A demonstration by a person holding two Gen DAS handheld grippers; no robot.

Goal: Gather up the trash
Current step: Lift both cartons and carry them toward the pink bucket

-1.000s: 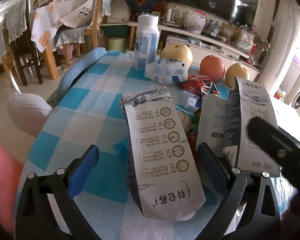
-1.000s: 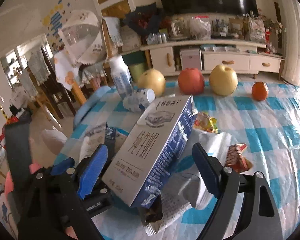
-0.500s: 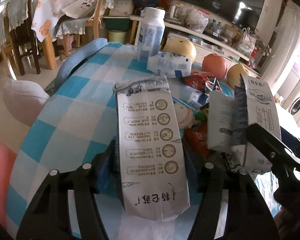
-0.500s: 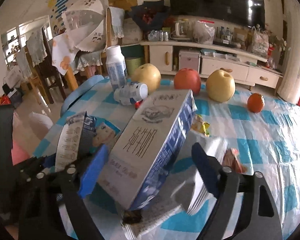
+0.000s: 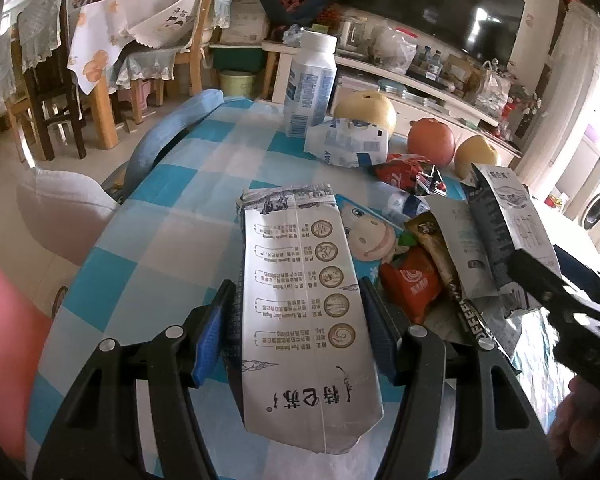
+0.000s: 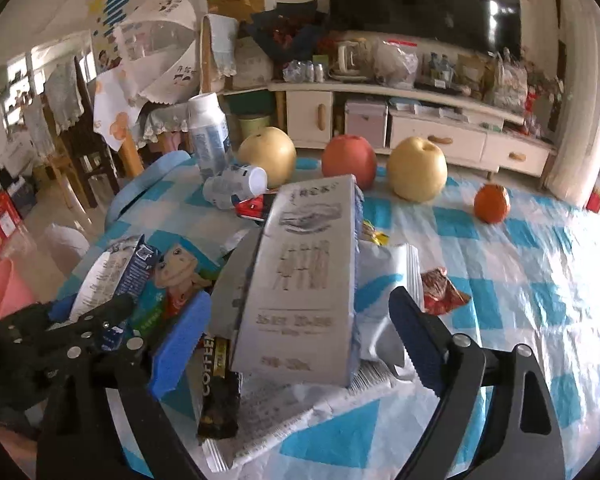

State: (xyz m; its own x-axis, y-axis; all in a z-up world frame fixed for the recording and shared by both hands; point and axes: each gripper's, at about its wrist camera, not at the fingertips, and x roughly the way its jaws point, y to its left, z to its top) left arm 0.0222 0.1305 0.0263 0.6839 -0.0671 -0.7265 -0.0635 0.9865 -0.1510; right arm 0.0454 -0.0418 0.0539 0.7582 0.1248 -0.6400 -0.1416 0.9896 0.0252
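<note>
Trash is heaped mid-table: a flattened milk carton (image 5: 300, 320) lies flat and lengthwise between the left gripper (image 5: 296, 336) pads, which press both long edges (pinched narrow-wise, likely so it lifts without folding). Right gripper (image 6: 300, 332) has its jaws wide and opening around a grey-blue milk box (image 6: 304, 280) that leans tilted on the pile; left pad sits just beside the box, right pad stands clear, so nothing is gripped there. Under and around the box: a coffee sachet (image 6: 218, 392), a white pouch (image 6: 384, 280), a red wrapper (image 6: 444, 292), and a toppled small bottle (image 6: 236, 186) near an upright white bottle (image 6: 208, 136). Fruit sits in a row at the far edge, well apart from the pile (not trash, probably stays): two pears, an apple (image 6: 350, 160), an orange (image 6: 492, 202). Surface is a blue-and-white checked tablecloth (image 6: 520, 280), shiny and crinkled. Room behind: TV cabinet (image 6: 420, 128) with clutter, dark screen above, wooden chairs on the left.
</note>
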